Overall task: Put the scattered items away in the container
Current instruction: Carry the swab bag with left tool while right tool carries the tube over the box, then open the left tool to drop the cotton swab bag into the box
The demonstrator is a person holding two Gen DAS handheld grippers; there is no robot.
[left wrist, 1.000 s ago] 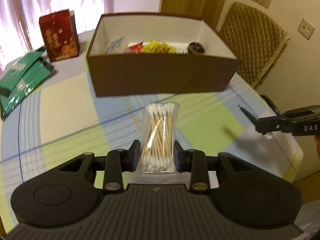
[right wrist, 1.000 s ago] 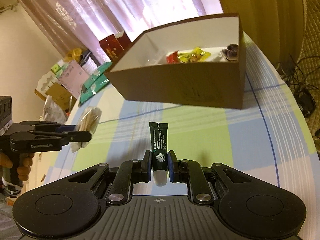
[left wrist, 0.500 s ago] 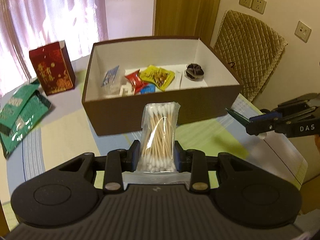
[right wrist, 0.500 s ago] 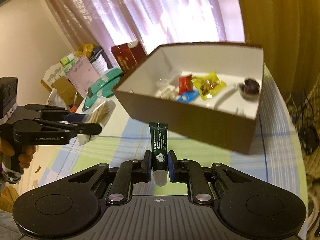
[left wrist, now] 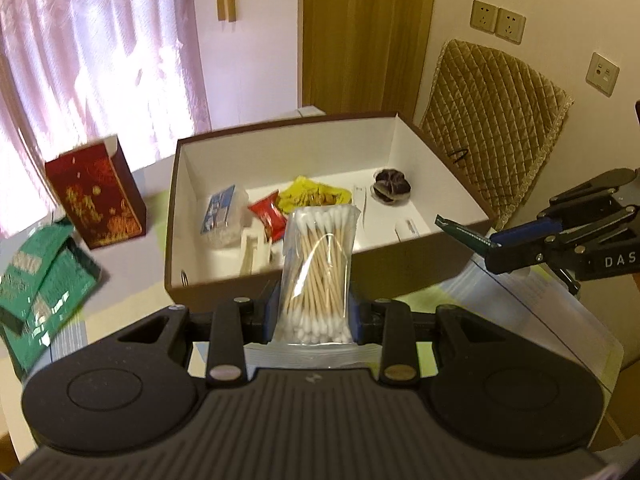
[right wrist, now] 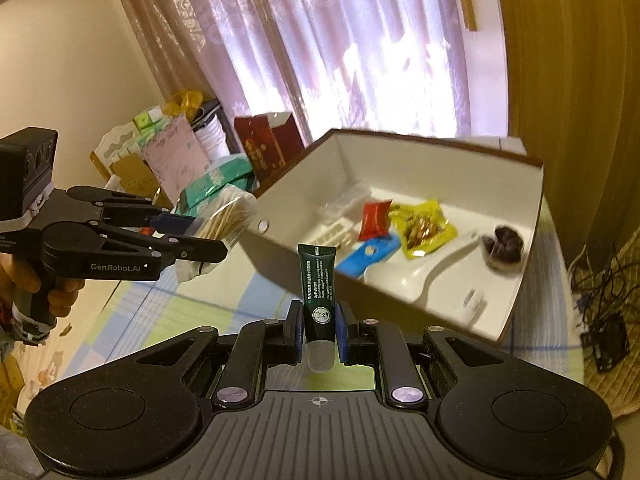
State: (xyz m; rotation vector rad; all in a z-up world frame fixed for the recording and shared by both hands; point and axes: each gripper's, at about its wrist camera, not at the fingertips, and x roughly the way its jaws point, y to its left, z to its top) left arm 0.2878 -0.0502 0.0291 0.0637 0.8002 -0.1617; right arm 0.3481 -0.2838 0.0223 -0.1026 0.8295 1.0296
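- Left gripper is clamped on a clear bag of cotton swabs, gripped at its lower end; the bag stands up between the jaws, above the box's near wall.
- Right gripper is clenched on a dark green tube, held low near the clear cap, the crimped end pointing up toward the box.
- The brown box sits on the checked tablecloth, open top, white inside, already holding snack packets, a blue item, a white scoop-like piece and a dark round thing.
- A red carton and green packets lie outside the box on its left side.
- Both loads look airborne and not yet over the box floor; the drop-in is judged the step in hand.
- Risk: letting go too early would land either item on the cloth in front of the wall.
- Risk: the slick bag may slip or flop sideways, since only one end is pinched.
- Risk: coming in low could knock the near wall and shove the box.
- Risk: the two grippers converge on one opening and may bump each other.
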